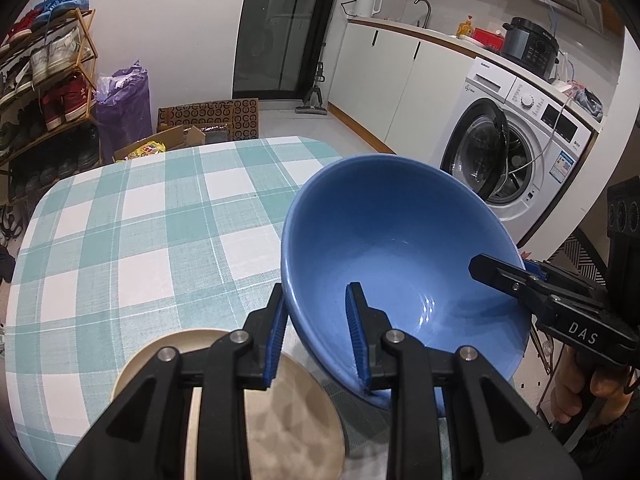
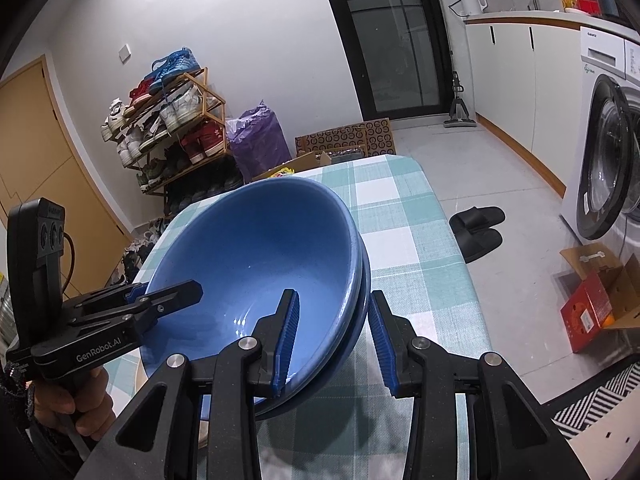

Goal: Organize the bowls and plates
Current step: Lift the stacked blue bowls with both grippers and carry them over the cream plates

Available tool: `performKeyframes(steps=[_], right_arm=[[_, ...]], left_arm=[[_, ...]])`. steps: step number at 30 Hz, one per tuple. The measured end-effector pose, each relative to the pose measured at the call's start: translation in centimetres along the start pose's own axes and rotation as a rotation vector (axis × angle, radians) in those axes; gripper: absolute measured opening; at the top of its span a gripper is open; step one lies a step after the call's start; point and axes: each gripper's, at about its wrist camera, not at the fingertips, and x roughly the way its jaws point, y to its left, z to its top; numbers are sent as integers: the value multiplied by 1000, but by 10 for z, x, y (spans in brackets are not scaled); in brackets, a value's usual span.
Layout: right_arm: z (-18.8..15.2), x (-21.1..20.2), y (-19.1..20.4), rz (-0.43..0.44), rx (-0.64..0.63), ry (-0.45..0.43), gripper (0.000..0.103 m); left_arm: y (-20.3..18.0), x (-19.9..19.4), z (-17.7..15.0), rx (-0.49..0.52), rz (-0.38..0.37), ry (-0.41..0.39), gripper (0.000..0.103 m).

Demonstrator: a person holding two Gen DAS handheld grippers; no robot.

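A: So, where are the blue bowls (image 2: pixel 256 264)?

B: Two nested, tilted, lifted above the checked bench (image 1: pixel 132 220).

A: And the jaws?

B: The left gripper (image 1: pixel 316 332) is clamped on the near-left rim, the right gripper (image 2: pixel 334 336) on the opposite rim. A beige plate (image 1: pixel 296 408) lies near, below.

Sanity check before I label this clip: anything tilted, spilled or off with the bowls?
The blue bowls, two nested, are tilted steeply above the table, with the left gripper and right gripper each clamping opposite rims. They are empty; no spill or damage shows.
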Motion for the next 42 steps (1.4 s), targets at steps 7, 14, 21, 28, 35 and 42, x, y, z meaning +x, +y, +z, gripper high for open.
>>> performKeyframes(steps=[7, 14, 21, 28, 35, 42], right_arm=[[0, -9, 11, 5, -12, -8, 37], [0, -14, 27, 18, -36, -14, 37], [-3, -13, 48, 39, -67, -10, 37], [-7, -7, 70, 63, -96, 1, 37], [-13, 6, 93, 99, -112, 18, 37], [-19, 20, 114, 126, -135, 43, 37]], left_arm=[[2, -15, -5, -4, 9, -18, 27], [9, -32, -12, -12, 30, -39, 27], [22, -47, -19, -31, 47, -56, 27], [39, -59, -29, -56, 73, -68, 27], [59, -69, -40, -78, 109, -70, 27], [77, -77, -49, -107, 137, -74, 27]])
